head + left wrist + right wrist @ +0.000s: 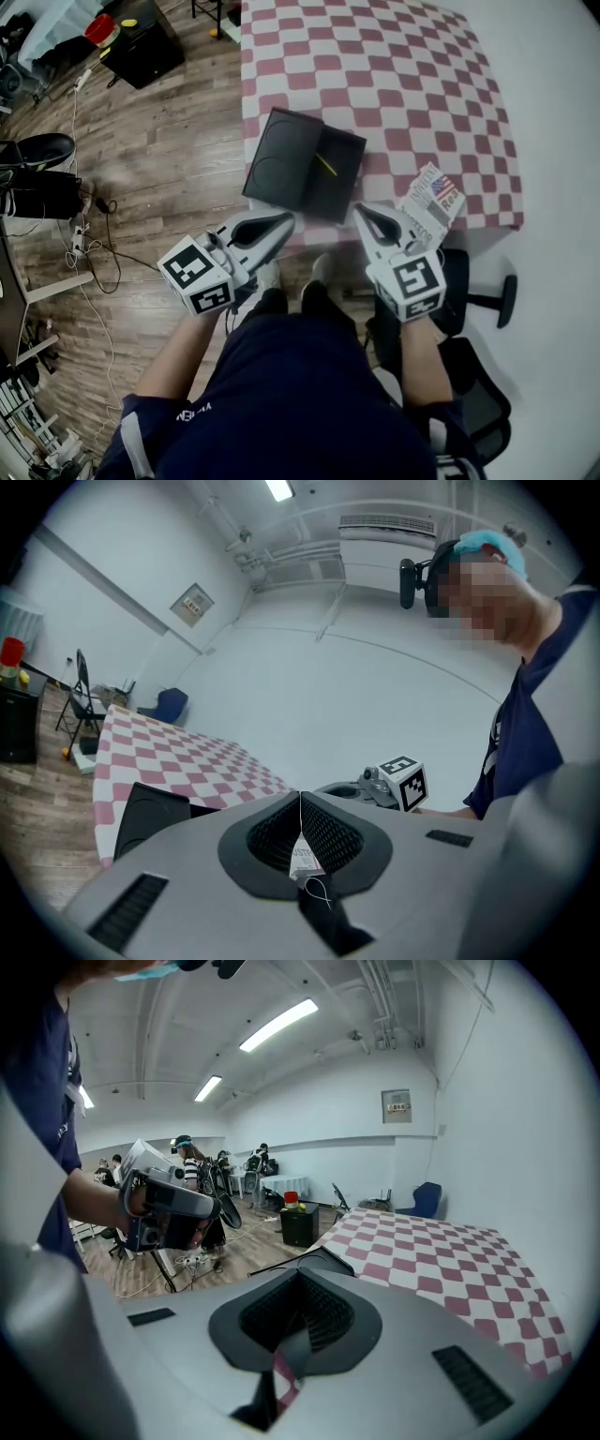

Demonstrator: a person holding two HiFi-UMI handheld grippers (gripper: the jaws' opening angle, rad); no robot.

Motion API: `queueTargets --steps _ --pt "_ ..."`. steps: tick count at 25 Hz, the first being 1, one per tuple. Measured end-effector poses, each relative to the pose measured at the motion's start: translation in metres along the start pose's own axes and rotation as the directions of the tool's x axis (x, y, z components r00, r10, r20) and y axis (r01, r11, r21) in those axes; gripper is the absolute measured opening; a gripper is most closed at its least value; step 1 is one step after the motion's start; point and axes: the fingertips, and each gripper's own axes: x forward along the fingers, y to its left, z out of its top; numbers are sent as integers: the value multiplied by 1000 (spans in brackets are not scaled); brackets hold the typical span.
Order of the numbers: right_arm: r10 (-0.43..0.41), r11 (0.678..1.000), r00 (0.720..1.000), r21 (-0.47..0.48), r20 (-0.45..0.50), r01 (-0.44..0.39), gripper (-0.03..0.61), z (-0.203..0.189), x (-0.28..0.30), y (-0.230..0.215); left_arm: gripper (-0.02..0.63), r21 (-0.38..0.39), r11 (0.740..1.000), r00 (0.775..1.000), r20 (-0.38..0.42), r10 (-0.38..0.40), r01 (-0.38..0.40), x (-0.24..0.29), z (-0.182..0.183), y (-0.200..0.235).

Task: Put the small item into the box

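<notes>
We have boxed neither thing yet: our left gripper (300, 801) is clamped on a paper tag (306, 857), our right gripper (300, 1277) pinched shut on a packet (434, 199), both above the table's (394, 75) near edge, just short of the open box (291, 159).

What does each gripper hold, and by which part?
Left gripper: small paper tag, pinched by its upper part. Right gripper: thin red-and-white strip, part unclear.

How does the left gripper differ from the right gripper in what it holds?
The left gripper pinches a small white tag with a thread; the right gripper pinches a red and white printed packet. The tag sits deep between the left gripper's jaws, while the packet sticks out beside the right gripper. Both grippers are shut.
</notes>
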Motion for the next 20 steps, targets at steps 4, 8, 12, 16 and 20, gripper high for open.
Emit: queueTargets --steps 4,8,12,16,20 --pt "4 1000 1000 5 15 -4 17 0 -6 2 34 2 1000 1000 -10 3 -3 -2 -5 -2" --pt "3 1000 1000 5 9 -3 17 -6 -7 7 34 4 1000 1000 -16 6 -6 -6 -9 -3" --pt "6 1000 1000 12 3 -7 15 -10 -7 11 34 6 1000 1000 -28 9 -9 -9 -14 -4" --pt "12 1000 1000 25 2 -12 15 -12 -7 14 34 4 1000 999 -35 8 -8 -12 -19 -5" --pt "3 1000 1000 10 -26 -3 15 -17 -5 16 34 3 1000 999 -37 5 -5 -13 -21 -5"
